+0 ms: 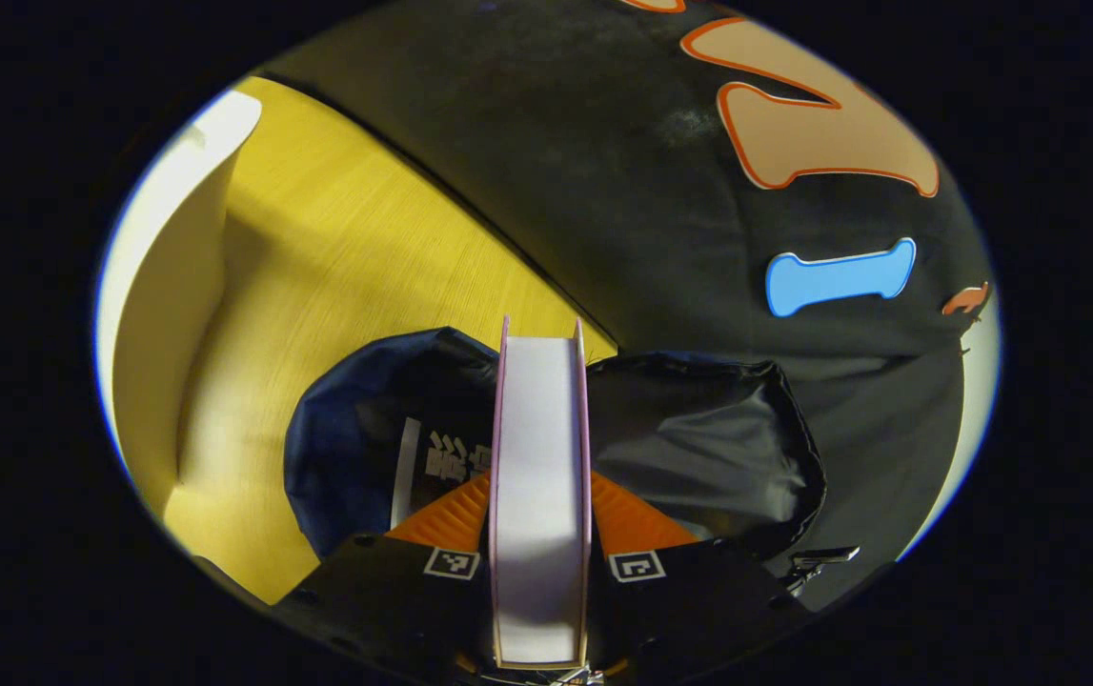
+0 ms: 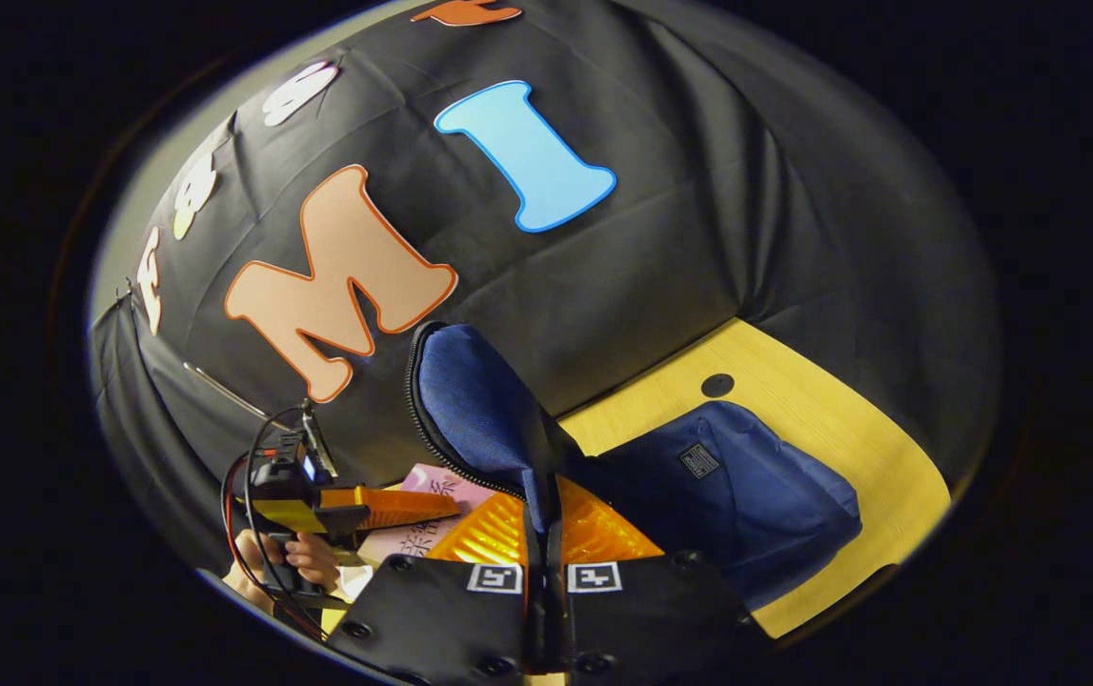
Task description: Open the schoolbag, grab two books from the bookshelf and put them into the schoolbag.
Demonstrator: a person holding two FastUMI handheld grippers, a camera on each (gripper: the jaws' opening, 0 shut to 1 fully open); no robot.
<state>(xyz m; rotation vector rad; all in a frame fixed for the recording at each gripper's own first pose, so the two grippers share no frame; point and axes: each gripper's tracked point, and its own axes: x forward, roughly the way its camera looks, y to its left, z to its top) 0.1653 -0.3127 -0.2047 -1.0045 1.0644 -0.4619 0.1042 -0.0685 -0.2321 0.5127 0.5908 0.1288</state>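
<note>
1. In the left gripper view, at far left, one pale curved panel (image 1: 170,286) stands along the edge of the yellow wooden table (image 1: 336,286); a wide bare stretch of tabletop lies between that panel and the bag.
2. One dark blue schoolbag (image 1: 346,448) sits at lower centre of that view, its mouth open; its dark lining (image 1: 698,438) spreads to the right, up against the black cloth wall (image 1: 603,171).
3. One book (image 1: 539,495) stands on edge at centre, pages facing the camera, with pinkish covers on both sides. The left gripper (image 1: 539,519) is clamped on it, one finger pressed to each cover. The book's far end is over the bag's opening.
4. A second book (image 1: 432,457), dark with pale print, lies inside the bag just left of the held one.
5. In the right gripper view, at lower left, the left gripper (image 2: 394,508) and the hand (image 2: 303,557) holding it appear, with a pink book (image 2: 436,486) at its fingers.
6. At centre of that view, the right gripper (image 2: 544,534) is closed on the schoolbag's flap (image 2: 479,410), which stands lifted, its zipper edge running up the left side.
7. To the right, the bag's body (image 2: 746,495) lies on the table; beyond it lies open tabletop with one dark round hole (image 2: 718,385), up to the table's edge at right.
</note>
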